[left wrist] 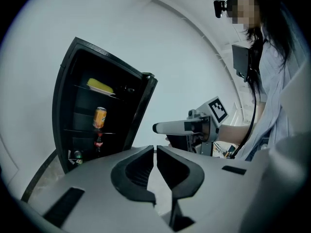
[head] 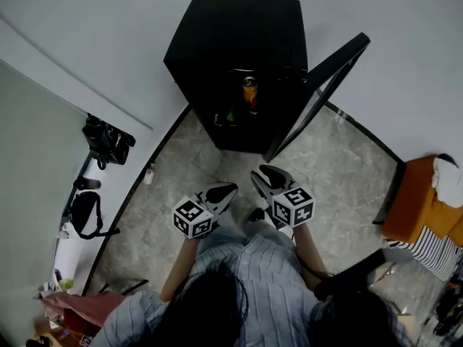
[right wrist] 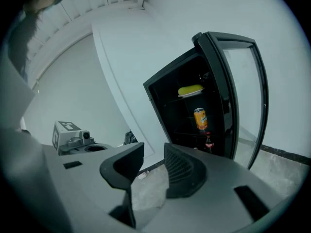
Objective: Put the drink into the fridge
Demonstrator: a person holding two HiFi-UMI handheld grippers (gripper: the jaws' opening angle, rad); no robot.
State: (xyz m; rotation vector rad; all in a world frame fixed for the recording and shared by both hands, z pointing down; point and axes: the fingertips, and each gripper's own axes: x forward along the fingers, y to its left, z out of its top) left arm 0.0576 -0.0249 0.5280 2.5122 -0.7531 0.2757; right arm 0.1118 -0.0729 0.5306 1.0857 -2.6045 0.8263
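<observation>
Person: seen from above in the head view, in a striped shirt point(head: 249, 266), with both bare forearms stretched forward toward the far fridge.
Left claw point(left wrist: 155, 150): held in front of the torso and tipped slightly down; its jaws are drawn together to a thin slit, with nothing between them.
Right claw point(right wrist: 153, 149): held just right of the left one and slightly farther forward, also tipped slightly down; its jaws are parted, with only floor seen through the gap.
Marker cubes: one is carried on each claw, left point(head: 192, 217) and right point(head: 294, 205); black-and-white square patterns are printed on them, with no words.
Floor point(head: 340, 172): grey marbled tiles.
Fridge point(head: 231, 42): black, set at the far wall; its glass door point(head: 329, 85) is swung open to the right.
Drink point(right wrist: 200, 119): an orange can, stood upright on the middle shelf inside the fridge, well apart from both claws; its print is too small to be read.
Bottle point(right wrist: 208, 142): dark, with a red label, stood on the shelf below the can.
Yellow item point(right wrist: 190, 90): laid on the top shelf; it is shown only in the two gripper views.
Left gripper view only: the right claw from the side, and the person's head-mounted camera point(left wrist: 221, 7).
</observation>
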